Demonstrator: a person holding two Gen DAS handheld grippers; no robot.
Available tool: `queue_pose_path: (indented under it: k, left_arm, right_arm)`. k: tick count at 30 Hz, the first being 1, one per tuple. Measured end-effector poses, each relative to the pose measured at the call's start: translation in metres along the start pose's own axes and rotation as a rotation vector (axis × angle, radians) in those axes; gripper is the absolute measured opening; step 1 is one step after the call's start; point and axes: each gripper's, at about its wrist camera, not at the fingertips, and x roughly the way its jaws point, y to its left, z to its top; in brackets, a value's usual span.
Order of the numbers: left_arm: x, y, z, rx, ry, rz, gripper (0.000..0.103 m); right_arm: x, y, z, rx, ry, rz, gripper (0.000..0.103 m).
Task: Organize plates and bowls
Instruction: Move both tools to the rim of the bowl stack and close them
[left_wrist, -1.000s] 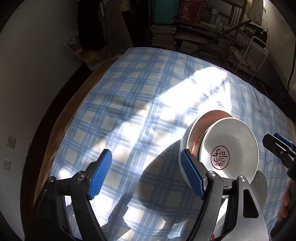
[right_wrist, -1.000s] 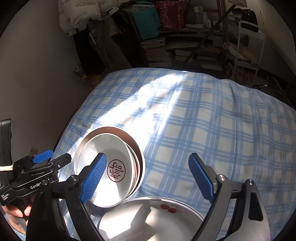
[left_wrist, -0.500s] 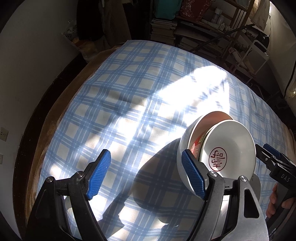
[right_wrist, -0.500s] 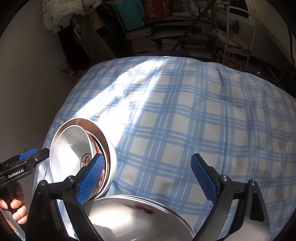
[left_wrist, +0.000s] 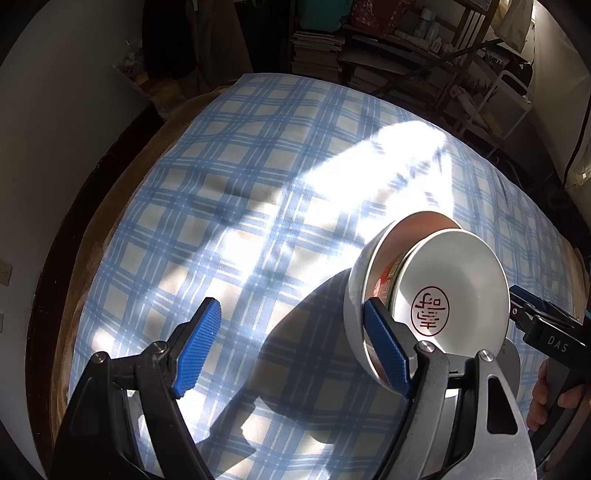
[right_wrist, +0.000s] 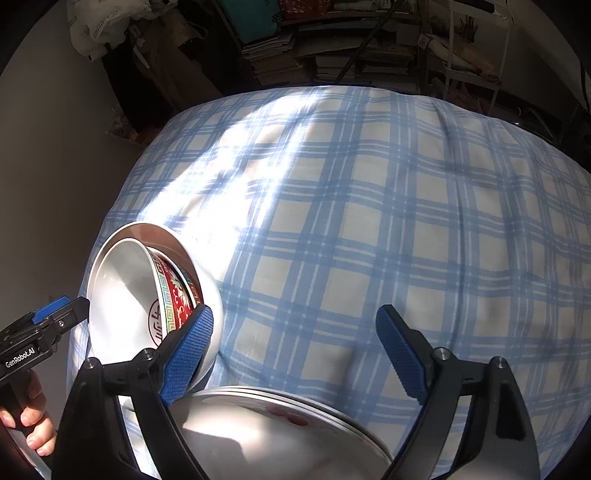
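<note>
Two nested bowls (left_wrist: 436, 291) are being shown tipped on edge on the plaid cloth (left_wrist: 258, 206), their openings facing right toward the right gripper (right_wrist: 291, 354). A stack of plates (right_wrist: 280, 432) is lying just near of them. Both sets of tongs are being held wide open, gripping nothing. The bowls are seen directly against the right blue pad of the left gripper (left_wrist: 291, 347) and beside the left pad of the right one, so neither tool is judged clearly nearer; the rim plane is running near-to-far.

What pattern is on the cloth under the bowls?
The cloth has a blue and white plaid pattern, clearest in the right wrist view.
</note>
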Motion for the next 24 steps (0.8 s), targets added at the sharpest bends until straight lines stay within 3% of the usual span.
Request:
queue_pose_path:
  k: [5, 17, 24]
  left_arm:
    - [0.004, -0.001, -0.001, 0.007, 0.017, 0.009, 0.078]
    - [0.007, -0.006, 0.000, 0.024, 0.024, 0.008, 0.078]
    - [0.012, 0.003, -0.001, -0.031, 0.039, -0.004, 0.078]
  right_arm:
    - [0.000, 0.000, 0.000, 0.032, 0.010, 0.055, 0.080]
    - [-0.002, -0.001, -0.003, 0.036, 0.015, 0.090, 0.079]
    - [0.004, 0.002, -0.002, 0.071, 0.021, 0.143, 0.067]
